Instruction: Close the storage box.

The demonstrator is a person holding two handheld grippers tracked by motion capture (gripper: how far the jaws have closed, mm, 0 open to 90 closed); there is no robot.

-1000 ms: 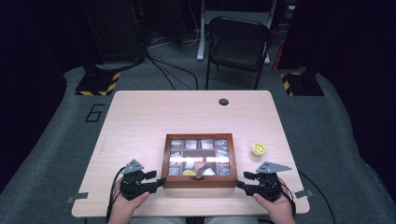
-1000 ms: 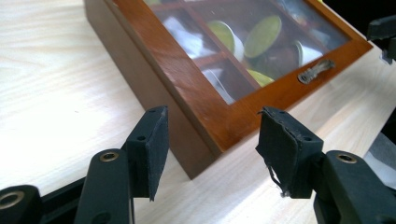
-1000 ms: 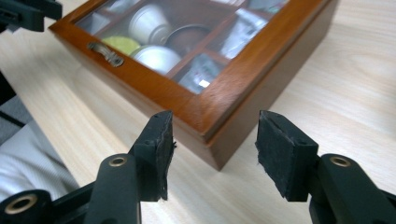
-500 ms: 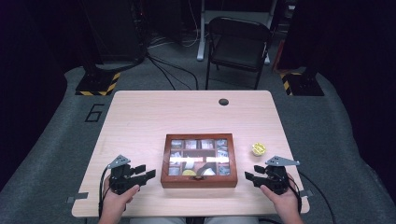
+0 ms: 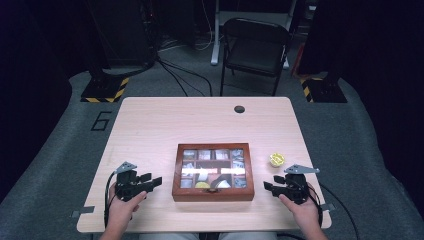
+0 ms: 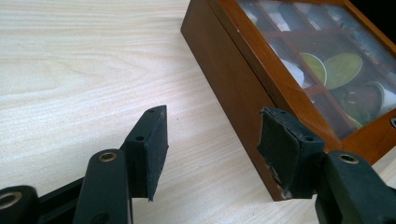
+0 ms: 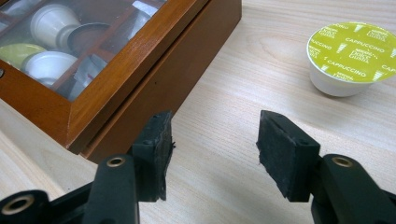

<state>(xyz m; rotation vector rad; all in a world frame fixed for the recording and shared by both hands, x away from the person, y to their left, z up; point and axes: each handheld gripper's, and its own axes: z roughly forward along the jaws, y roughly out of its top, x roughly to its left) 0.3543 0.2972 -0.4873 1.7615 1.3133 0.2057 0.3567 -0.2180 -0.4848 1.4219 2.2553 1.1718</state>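
A wooden box (image 5: pixel 212 193) with a glass lid stands shut near the front middle of the table, with coffee capsules in its compartments. My left gripper (image 5: pixel 156 182) rests left of the box, open; its jaws (image 6: pixel 212 135) frame bare table beside the box's side wall (image 6: pixel 224 60). To the right of the box is my right gripper (image 5: pixel 266 188), open too; its jaws (image 7: pixel 212 135) have just been opening a little, with nothing between them. A yellow-lidded capsule (image 5: pixel 277 159) stands on the table beyond it, labelled cappuccino (image 7: pixel 351 57). The box's corner (image 7: pixel 154 60) lies to the left.
The light wooden table (image 5: pixel 200 125) has a dark round hole (image 5: pixel 239 109) near its far edge. A black folding chair (image 5: pixel 256 45) stands behind it. Cables run over the grey floor.
Both hands have drawn outward from the box's front corners: the left gripper to the left, the right gripper to the right. The box and the capsule have not moved.
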